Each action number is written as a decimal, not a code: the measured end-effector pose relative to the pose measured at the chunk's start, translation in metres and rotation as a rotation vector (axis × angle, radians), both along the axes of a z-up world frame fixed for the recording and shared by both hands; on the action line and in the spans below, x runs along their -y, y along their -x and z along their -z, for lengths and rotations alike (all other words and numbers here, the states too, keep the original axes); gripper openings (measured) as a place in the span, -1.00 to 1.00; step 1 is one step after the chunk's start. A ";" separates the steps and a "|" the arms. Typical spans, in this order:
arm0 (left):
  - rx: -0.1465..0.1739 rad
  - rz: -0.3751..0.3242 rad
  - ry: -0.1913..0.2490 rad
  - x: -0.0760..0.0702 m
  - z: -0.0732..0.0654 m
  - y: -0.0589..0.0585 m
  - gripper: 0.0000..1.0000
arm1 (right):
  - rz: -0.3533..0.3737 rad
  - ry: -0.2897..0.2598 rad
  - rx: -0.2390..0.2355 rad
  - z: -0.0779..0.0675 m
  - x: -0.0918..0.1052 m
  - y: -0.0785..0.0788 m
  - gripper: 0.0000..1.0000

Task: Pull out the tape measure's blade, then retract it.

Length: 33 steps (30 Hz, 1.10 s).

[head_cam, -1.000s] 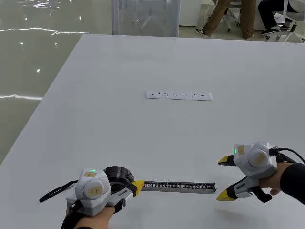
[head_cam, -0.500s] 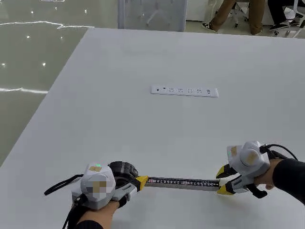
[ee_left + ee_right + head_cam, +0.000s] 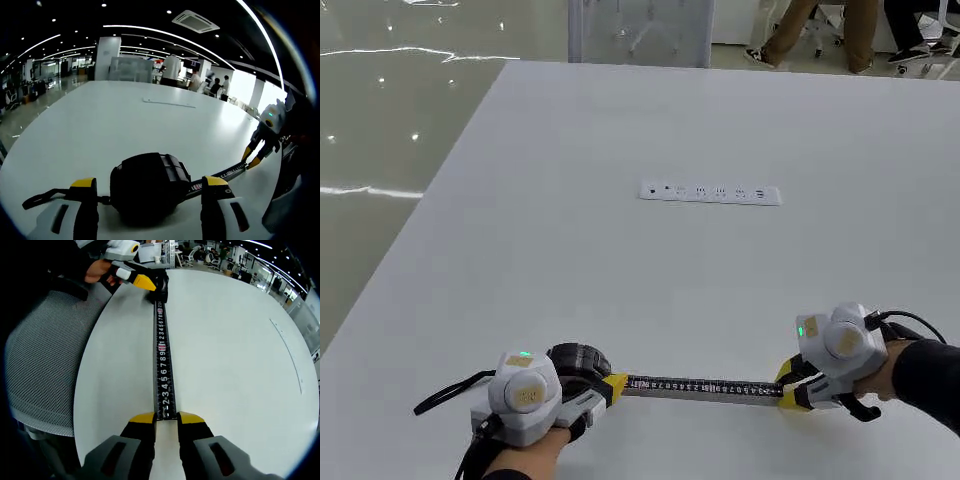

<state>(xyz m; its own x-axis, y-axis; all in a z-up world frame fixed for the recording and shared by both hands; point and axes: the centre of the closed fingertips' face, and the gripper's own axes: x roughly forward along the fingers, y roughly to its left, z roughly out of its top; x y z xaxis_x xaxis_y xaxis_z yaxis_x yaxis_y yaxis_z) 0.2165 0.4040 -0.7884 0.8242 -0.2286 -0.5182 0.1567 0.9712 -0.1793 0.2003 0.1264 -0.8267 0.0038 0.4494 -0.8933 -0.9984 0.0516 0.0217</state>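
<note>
A broad white counter [image 3: 620, 150] is seen, bare and matt, with a glossy pale floor [image 3: 380, 120] alongside it in which lamps are mirrored. Past the far end, a person's legs [image 3: 800, 30] are glimpsed.

The tape measure [image 3: 149, 195] is found right at the left tool [image 3: 149, 182]. Its black case is clamped between that tool's jaws, with one yellow tip on each flank. From the case the blade [image 3: 705, 386] is stretched flat along the counter to the right tool [image 3: 166, 418], whose jaws are closed together on the blade's end. A black strap [image 3: 445, 393] is trailed on the counter behind the left tool. Well ahead of both tools, a white power strip [image 3: 710, 193] is laid flat.

By the left gripper view the ceiling is brought in: long light strips [image 3: 165, 35] and an air-conditioning grille [image 3: 195, 21], with people [image 3: 172, 67] standing beyond the counter. By the right gripper view the blade's printed numbers are made legible, running away from the jaws toward the case, and a grey mesh surface [image 3: 45, 350] is shown beside the counter's edge.

Counted up: two tools, one tape measure, one blade, one strap, one power strip.
</note>
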 end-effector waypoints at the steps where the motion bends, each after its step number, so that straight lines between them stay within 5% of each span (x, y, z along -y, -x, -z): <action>1: -0.001 -0.003 0.002 0.000 -0.001 0.000 0.57 | 0.000 0.000 0.004 -0.001 0.000 0.001 -0.74; 10: -0.039 0.001 0.025 0.007 0.009 0.002 0.41 | 0.062 0.014 -0.002 0.000 -0.001 0.001 -0.75; 15: -0.078 -0.025 0.072 0.012 0.010 0.001 0.51 | 0.084 0.032 -0.006 0.000 -0.001 0.001 -0.75; 22: -0.092 -0.070 0.060 0.009 0.012 -0.002 0.49 | 0.088 0.046 -0.016 0.000 -0.001 0.001 -0.76; 24: -0.098 -0.091 0.018 0.000 0.015 -0.001 0.35 | 0.103 0.048 -0.024 0.001 -0.001 0.000 -0.76; 31: -0.074 -0.080 0.000 0.002 0.013 -0.004 0.30 | 0.108 0.061 -0.019 0.001 -0.001 0.001 -0.76; 33: -0.035 -0.041 -0.073 0.001 0.009 -0.006 0.30 | 0.113 0.056 -0.018 0.001 -0.001 0.001 -0.76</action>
